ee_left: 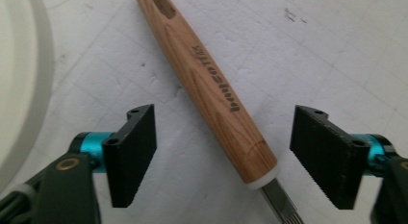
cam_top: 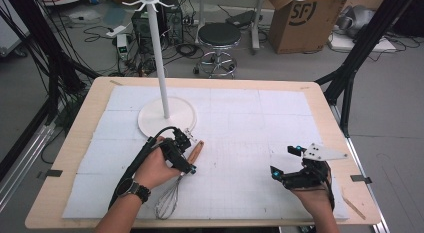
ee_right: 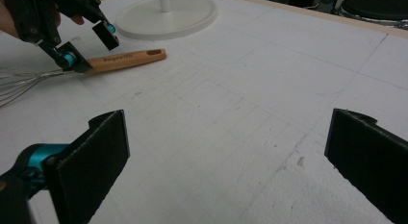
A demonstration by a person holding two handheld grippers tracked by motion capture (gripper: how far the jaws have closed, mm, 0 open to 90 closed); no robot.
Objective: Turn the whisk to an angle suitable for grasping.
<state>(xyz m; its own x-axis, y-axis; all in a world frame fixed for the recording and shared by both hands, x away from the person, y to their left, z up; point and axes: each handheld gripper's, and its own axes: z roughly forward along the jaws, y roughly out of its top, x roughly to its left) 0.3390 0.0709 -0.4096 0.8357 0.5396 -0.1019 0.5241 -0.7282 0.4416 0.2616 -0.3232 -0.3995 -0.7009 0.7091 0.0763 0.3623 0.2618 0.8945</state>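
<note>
A whisk lies flat on the white mat, with its wooden handle (cam_top: 196,150) pointing toward the stand and its wire head (cam_top: 167,200) toward the table's front edge. My left gripper (cam_top: 189,155) points down over the handle (ee_left: 211,89). Its jaws straddle the handle near the metal end, with a gap on each side, and the pads do not touch the wood. My right gripper (cam_top: 284,160) rests low at the front right, open, with bare mat between its jaws (ee_right: 226,156). In the right gripper view the left gripper (ee_right: 94,48) stands over the handle (ee_right: 127,59).
A white stand with a round base (cam_top: 167,118) and a tall pole (cam_top: 160,58) topped by hooks stands just behind the whisk. The white mat (cam_top: 240,143) covers the wooden table. A stool (cam_top: 219,35) and a cardboard box (cam_top: 305,20) stand beyond the far edge.
</note>
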